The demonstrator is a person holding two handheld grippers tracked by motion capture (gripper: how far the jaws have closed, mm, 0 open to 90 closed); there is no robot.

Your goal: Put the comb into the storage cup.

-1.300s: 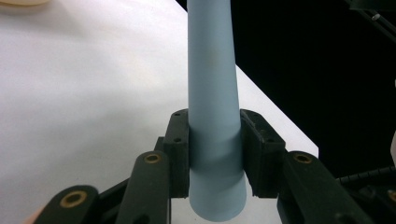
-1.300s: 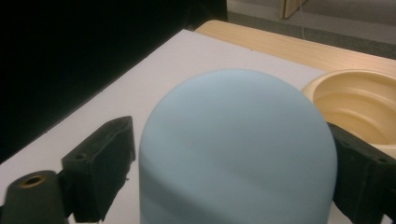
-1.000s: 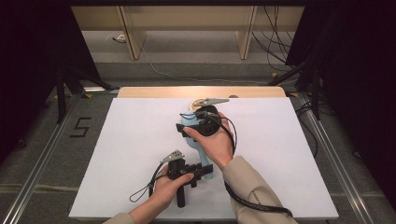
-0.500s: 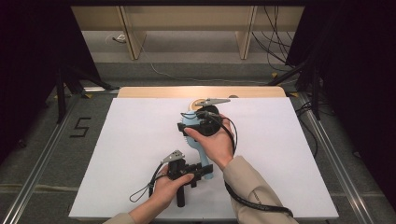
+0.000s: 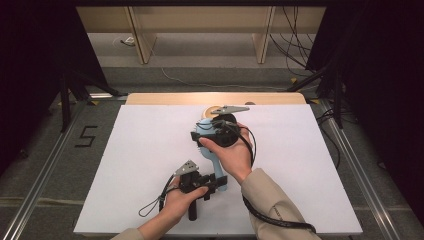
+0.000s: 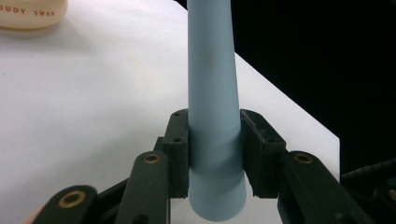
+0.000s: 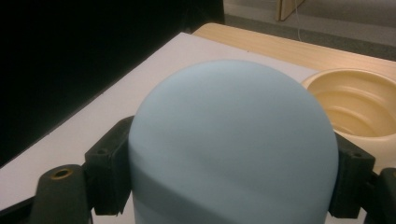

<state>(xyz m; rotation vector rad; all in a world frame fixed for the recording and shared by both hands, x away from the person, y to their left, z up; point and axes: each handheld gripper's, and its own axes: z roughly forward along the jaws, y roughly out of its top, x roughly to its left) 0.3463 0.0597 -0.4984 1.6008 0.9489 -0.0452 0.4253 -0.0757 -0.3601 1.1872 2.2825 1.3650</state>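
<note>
High view: one blue brush [image 5: 212, 150], one cream bowl [image 5: 209, 111].

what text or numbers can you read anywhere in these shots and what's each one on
"JUDY SWAN" (start cut off by the frame edge, so maybe part of a longer text): printed on the cream container at the top left of the left gripper view.
"5": dark mark on the grey floor left of the table, in the high view.
No lettering shows on the blue brush.
</note>
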